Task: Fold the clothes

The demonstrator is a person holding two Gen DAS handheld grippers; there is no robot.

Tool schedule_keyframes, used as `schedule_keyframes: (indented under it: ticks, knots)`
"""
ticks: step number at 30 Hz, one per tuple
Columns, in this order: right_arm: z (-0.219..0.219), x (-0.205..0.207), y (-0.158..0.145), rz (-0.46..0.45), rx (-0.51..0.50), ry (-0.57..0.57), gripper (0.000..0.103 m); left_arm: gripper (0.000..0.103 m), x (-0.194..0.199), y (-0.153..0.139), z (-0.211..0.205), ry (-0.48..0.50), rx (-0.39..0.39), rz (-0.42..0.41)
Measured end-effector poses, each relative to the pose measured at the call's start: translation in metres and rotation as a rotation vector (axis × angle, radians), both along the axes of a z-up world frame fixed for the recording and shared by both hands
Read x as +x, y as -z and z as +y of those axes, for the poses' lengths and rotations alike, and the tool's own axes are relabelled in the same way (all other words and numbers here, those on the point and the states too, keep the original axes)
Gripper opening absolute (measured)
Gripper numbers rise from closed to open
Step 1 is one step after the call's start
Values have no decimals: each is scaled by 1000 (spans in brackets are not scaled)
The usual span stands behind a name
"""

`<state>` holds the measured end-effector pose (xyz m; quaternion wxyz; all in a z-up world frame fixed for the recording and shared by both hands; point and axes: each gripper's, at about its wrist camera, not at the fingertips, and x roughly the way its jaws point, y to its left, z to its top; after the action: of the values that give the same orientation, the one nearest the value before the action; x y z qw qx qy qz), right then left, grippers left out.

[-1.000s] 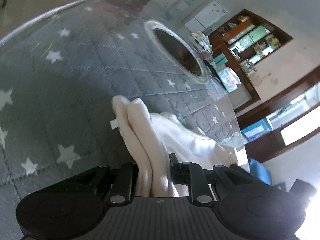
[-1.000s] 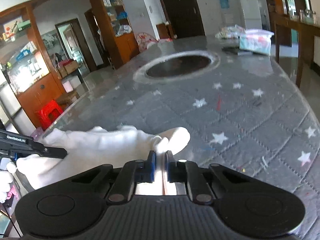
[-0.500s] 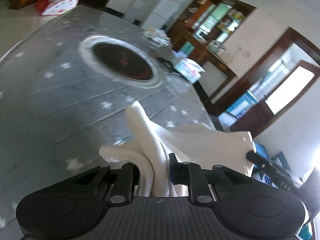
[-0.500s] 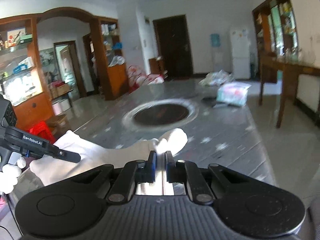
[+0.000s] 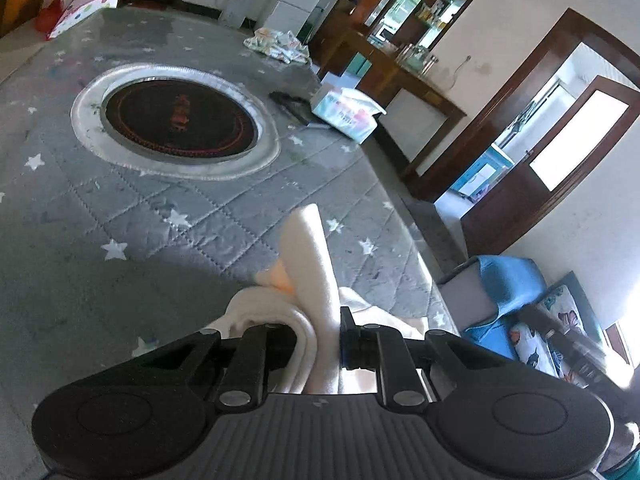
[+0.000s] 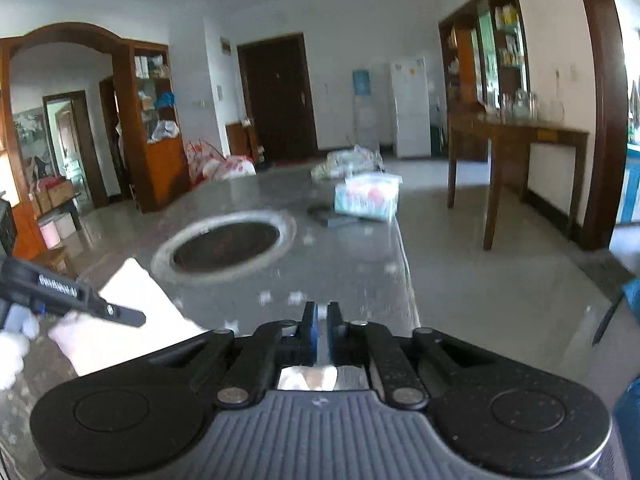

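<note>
Pinching a bunched cream garment point(image 5: 316, 280), the left gripper point(image 5: 320, 344) holds it above the worktop point(image 5: 160, 216). The right gripper point(image 6: 320, 332) is pressed nearly together on a thin cloth edge. Keeping both grips level should lay the fold flat.

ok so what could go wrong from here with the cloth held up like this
1. The left tongs pinch a thick bunch of the cream fleece garment; layers could slip and skew the fold.
2. The right tongs look shut, but little cloth shows there, so that corner may drop.
</note>
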<state>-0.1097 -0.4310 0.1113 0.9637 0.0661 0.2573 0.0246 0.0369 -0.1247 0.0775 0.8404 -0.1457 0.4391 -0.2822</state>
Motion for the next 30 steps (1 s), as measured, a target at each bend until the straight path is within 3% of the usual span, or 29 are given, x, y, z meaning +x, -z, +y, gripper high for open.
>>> schedule_keyframes:
  ticks: [1,2,4,9,13,15,16,17,25,30]
  knots:
    - [0,3,10,25,15,-9,12,17,0,2,3,-8,7,5]
    - [0,6,20,49,26,-9,28,17,2,5,5,-16,15,11]
    - [0,13,39,91,40,-2,39,17,4,8,11,-28,21,25]
    - [-4,26,78,169,132,23,41,17,6,20,17,-38,44,47]
    - [-3,28,95,169,199,37,39,17,8,25,17,-40,57,53]
    - [2,32,96,174,221,13,23,17,7,26,17,-38,62,50]
    - [6,33,95,174,219,5,12,17,6,26,17,-36,64,48]
    - [10,34,92,165,204,3,9,17,6,25,17,-34,63,45]
    - [14,18,21,-31,80,-15,7,16,1,-3,3,10,16,-17]
    - [7,17,-12,-105,8,8,7,16,4,-18,-16,29,-12,-52]
